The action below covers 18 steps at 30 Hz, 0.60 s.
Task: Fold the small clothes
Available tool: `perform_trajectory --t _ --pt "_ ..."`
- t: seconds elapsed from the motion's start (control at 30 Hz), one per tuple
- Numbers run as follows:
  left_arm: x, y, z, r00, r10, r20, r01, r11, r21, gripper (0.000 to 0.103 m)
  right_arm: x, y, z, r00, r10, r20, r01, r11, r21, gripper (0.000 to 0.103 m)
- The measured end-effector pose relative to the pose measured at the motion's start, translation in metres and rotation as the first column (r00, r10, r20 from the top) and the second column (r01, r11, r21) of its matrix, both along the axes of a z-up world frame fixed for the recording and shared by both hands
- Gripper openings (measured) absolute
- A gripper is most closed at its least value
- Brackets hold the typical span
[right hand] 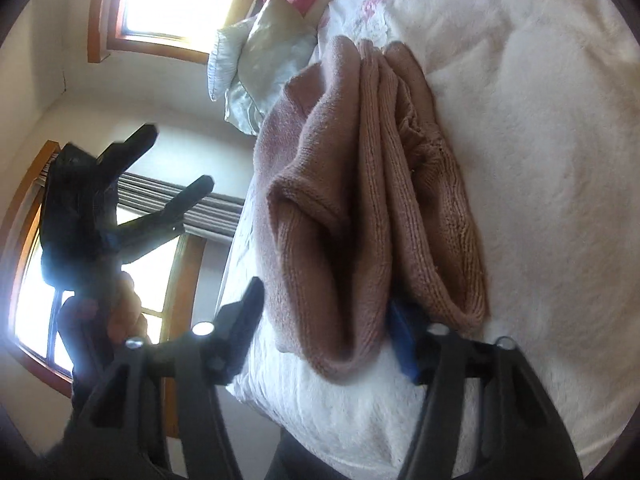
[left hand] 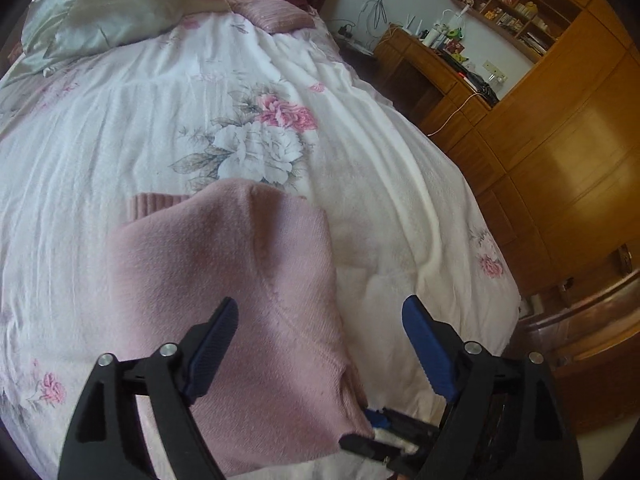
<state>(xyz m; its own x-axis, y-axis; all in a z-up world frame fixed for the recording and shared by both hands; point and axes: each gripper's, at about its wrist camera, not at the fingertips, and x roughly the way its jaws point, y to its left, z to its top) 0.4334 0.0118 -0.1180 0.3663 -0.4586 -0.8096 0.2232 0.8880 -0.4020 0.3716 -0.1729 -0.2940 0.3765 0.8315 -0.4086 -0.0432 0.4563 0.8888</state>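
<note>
While the left gripper (left hand: 318,344) hovers with its fingers spread wide and grasping nothing, a folded pink sweater (left hand: 236,292) lies on the floral bedspread (left hand: 160,128), directly beneath that gripper. From the right wrist, the right gripper (right hand: 326,320) straddles the near edge of the sweater's (right hand: 360,200) stacked folds, fingers parted around them; the left gripper (right hand: 132,184) hangs beside the sweater, apart from it.

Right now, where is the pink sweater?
The pink sweater lies folded on the floral bed cover near the bed's front edge, beneath the open left gripper; the right wrist view shows its stacked folds.
</note>
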Motion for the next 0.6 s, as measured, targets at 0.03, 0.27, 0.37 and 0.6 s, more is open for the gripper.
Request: perform_trajectory --t 0.03,0.27,0.37,0.6 --pt "-0.004 0.007 -0.001 1.0 0.001 -0.008 -0.001 1.0 -0.016 0.084 0.003 -0.001 0.0 1.0 0.003 -0.009 -0.003 1.0 -0.015 0.015" --pt "-0.019 0.028 -0.036 0.991 -0.081 -0.102 0.058 0.977 -0.206 0.084 -0.001 -0.035 -0.02 0.997 -0.035 -0.074 0.034 0.999 -0.011 0.017" --pt "-0.026 0.033 -0.068 0.983 -0.099 -0.153 0.052 0.957 -0.285 0.084 -0.001 -0.046 -0.005 0.999 -0.024 -0.045 0.025 1.0 0.013 0.04" --pt "-0.049 0.035 -0.076 0.981 -0.181 -0.076 0.125 0.876 -0.467 0.084 0.053 -0.043 0.038 1.0 0.027 -0.003 -0.027 1.0 0.008 0.051"
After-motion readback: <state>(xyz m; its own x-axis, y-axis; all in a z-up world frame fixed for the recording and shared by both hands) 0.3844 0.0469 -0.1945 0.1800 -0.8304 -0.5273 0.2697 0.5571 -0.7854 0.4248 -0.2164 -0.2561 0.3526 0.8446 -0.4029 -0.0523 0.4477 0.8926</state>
